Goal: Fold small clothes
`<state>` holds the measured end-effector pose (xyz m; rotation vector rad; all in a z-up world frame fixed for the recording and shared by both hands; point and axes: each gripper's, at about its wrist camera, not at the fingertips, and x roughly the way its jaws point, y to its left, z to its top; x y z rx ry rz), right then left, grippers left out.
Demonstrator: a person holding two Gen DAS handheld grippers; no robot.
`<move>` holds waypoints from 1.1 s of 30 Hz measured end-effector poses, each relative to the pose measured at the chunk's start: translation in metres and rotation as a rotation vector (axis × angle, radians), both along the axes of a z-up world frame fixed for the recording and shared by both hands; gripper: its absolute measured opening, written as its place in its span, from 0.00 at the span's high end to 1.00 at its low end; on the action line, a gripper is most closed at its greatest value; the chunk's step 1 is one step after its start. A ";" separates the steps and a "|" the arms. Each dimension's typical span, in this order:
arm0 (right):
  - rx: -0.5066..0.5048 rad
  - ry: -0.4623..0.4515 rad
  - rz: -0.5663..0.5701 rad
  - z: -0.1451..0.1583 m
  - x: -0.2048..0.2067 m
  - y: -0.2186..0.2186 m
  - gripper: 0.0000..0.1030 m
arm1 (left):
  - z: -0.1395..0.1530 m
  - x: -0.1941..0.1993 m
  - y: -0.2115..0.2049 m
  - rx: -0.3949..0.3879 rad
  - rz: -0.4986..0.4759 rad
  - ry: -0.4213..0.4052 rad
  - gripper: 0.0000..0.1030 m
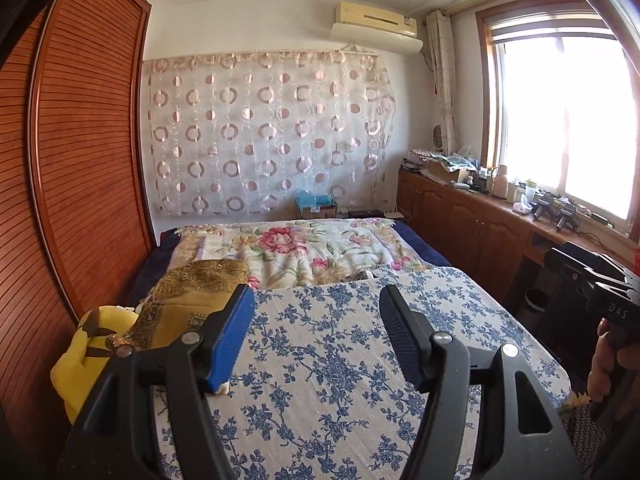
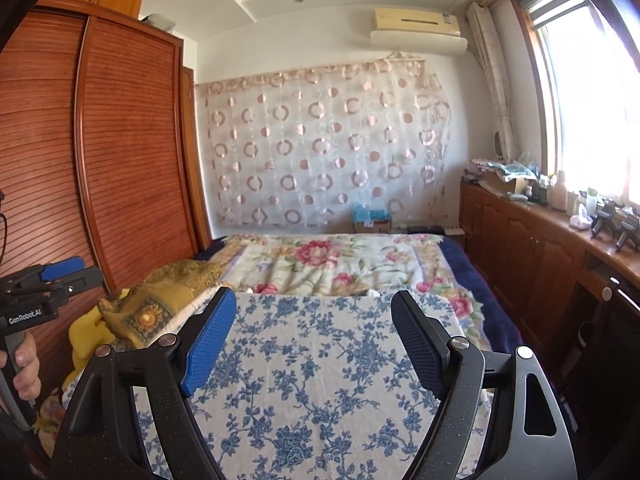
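Both grippers hang above the near end of a bed, pointed along it toward the far wall. The left gripper [image 1: 316, 336] has its jaws spread wide apart with nothing between them; its left finger carries a blue pad [image 1: 232, 340] and its right a black ribbed one. The right gripper [image 2: 312, 340] is likewise wide apart and holds nothing. Beneath both lies a blue-and-white floral cloth [image 1: 340, 360], spread flat over the near part of the bed, its far edge meeting a pink-flowered blanket [image 1: 304, 252] that covers the bed's far half. No small garment to fold can be picked out with certainty in either view. At the bed's left edge, beside the slatted wooden wardrobe [image 1: 80, 160], sits a gold embroidered cushion [image 1: 200, 284], with a yellow plush toy [image 1: 80, 360] just nearer than it. A patterned sheer curtain [image 1: 264, 132] hangs on the far wall under an air conditioner [image 1: 376, 24]. Along the right side runs a wooden cabinet [image 1: 460, 216] below the window [image 1: 568, 120], its top crowded with small items.
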<state>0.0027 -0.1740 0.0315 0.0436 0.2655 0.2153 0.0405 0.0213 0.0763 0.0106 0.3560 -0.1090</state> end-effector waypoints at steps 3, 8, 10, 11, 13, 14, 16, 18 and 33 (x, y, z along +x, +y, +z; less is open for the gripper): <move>0.003 -0.008 -0.009 0.002 -0.002 -0.003 0.21 | -0.001 -0.003 0.002 0.002 0.013 -0.010 0.37; 0.004 -0.009 -0.014 0.002 -0.001 -0.003 0.21 | -0.003 -0.001 0.005 0.002 0.022 -0.005 0.37; 0.002 -0.011 -0.015 0.001 -0.002 -0.002 0.21 | -0.005 0.000 0.005 0.000 0.023 -0.004 0.37; 0.001 -0.011 -0.016 0.001 -0.001 -0.001 0.21 | -0.005 0.000 0.006 -0.001 0.023 -0.002 0.37; 0.003 -0.010 -0.014 0.001 -0.001 0.000 0.21 | -0.005 0.000 0.007 0.000 0.022 -0.003 0.37; 0.001 -0.010 -0.014 0.000 -0.001 0.001 0.21 | -0.005 0.000 0.007 0.000 0.021 -0.004 0.37; 0.001 -0.009 -0.014 0.000 -0.001 0.001 0.21 | -0.005 0.000 0.007 -0.001 0.022 -0.003 0.37; 0.001 -0.007 -0.013 0.000 -0.001 0.002 0.21 | -0.006 0.000 0.007 0.000 0.023 -0.001 0.37; 0.001 -0.007 -0.012 0.001 0.000 0.002 0.21 | -0.006 -0.001 0.007 0.000 0.021 -0.003 0.37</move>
